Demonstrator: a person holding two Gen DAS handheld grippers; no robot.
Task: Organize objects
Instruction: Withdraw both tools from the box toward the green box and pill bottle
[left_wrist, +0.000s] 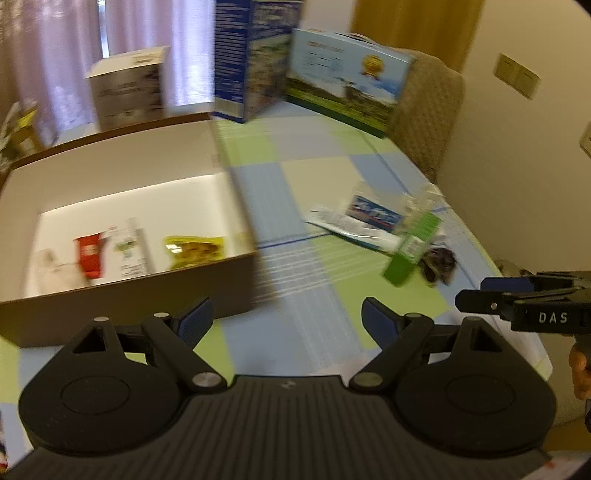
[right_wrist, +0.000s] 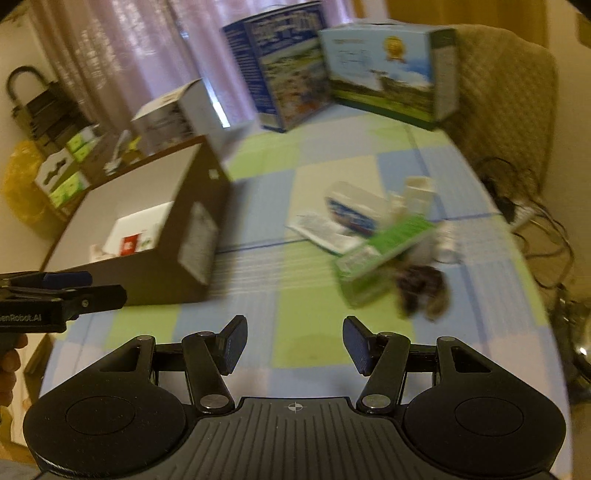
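Green carton (right_wrist: 380, 254) lies ahead; left gripper (left_wrist: 287, 321) and right gripper (right_wrist: 294, 341) hover level, jaws apart, empty.

It looked like a room in a home. A table (right_wrist: 325, 332) wore a checked cloth in blue, green and cream. Behind the table hung pale lilac curtains (left_wrist: 48, 55), and a quilted beige chair (left_wrist: 428, 110) stood at its far right corner. Printed retail cartons (right_wrist: 384, 70) stood at the far end of the table, and tangled cables (right_wrist: 532, 221) lay on the floor to its right.
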